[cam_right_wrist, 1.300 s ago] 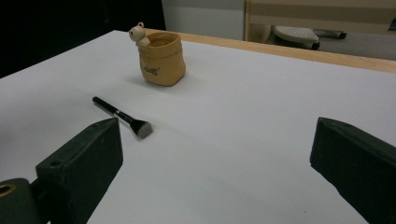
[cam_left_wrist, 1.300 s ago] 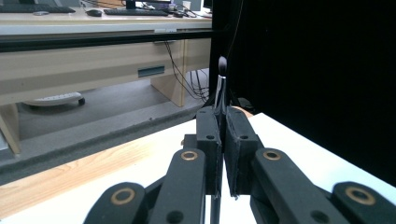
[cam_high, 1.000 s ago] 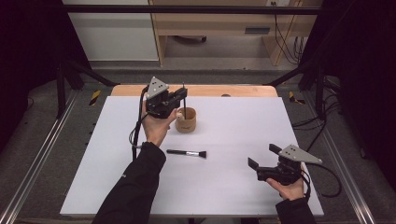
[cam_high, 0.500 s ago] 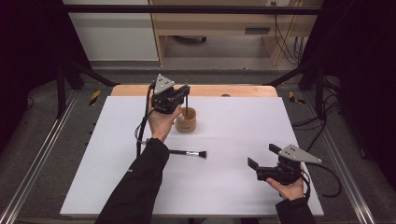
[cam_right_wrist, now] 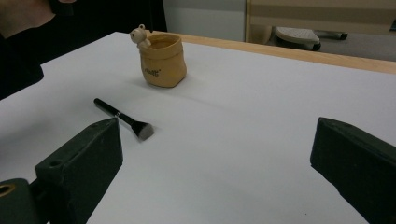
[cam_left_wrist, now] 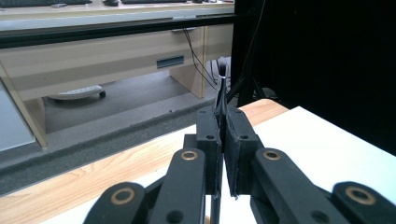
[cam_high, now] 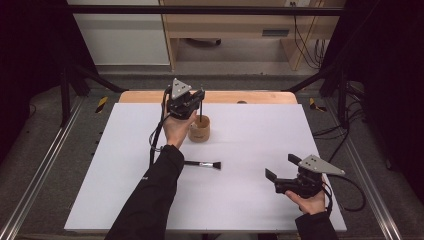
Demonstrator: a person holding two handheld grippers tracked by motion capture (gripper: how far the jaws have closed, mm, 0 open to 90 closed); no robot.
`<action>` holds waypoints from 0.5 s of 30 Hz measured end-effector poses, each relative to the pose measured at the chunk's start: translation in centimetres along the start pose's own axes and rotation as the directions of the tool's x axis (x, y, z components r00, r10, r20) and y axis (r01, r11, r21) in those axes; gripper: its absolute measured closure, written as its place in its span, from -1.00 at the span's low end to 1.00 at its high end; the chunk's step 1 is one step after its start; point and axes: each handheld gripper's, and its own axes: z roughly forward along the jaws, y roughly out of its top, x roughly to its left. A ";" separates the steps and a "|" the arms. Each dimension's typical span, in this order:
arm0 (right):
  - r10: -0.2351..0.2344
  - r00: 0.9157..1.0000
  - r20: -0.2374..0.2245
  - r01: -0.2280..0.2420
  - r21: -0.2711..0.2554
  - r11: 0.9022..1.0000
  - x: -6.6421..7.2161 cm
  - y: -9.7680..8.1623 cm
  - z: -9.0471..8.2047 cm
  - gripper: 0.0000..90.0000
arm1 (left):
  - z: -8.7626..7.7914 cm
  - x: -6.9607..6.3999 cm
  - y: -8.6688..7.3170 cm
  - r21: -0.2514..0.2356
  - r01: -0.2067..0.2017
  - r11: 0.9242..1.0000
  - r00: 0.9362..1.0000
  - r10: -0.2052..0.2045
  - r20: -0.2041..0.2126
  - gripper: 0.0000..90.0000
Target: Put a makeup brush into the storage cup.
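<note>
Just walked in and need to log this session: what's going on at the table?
A person works with a hand-held tool in each hand. The left tool is shut on a thin black stick, held upright over a small tan holder at the far side of the white table. The right tool rests open near the front right, holding nothing. A black brush lies flat on the table between them.

This is a lab or office workroom fitted out for recording. The white table stands inside a frame of black metal struts and silver rails, with black curtains to either side of the left gripper. Beyond that gripper stands a pale wooden desk with a drawer, cables hanging beside it, grey carpet under it and a chair base.
</note>
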 end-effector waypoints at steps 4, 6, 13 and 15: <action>-0.002 1.000 0.000 0.002 0.001 1.000 0.0 0.0 0.0 -0.93 | 0.5 0.2 -0.4 0.008 0.002 1.000 1.000 -0.002 0.000 0.89; -0.001 1.000 0.001 0.001 0.000 1.000 0.0 0.0 0.1 -0.93 | 0.7 0.2 -0.5 0.007 0.004 1.000 1.000 -0.004 0.001 0.89; -0.004 1.000 0.000 0.004 0.001 1.000 0.0 0.0 0.0 -0.93 | 1.3 0.0 -1.3 0.027 0.007 1.000 1.000 -0.007 0.005 0.89; -0.004 1.000 0.000 0.004 0.002 1.000 0.0 0.0 0.0 -0.93 | 1.4 0.0 -1.6 0.035 0.004 0.999 1.000 -0.004 0.004 0.89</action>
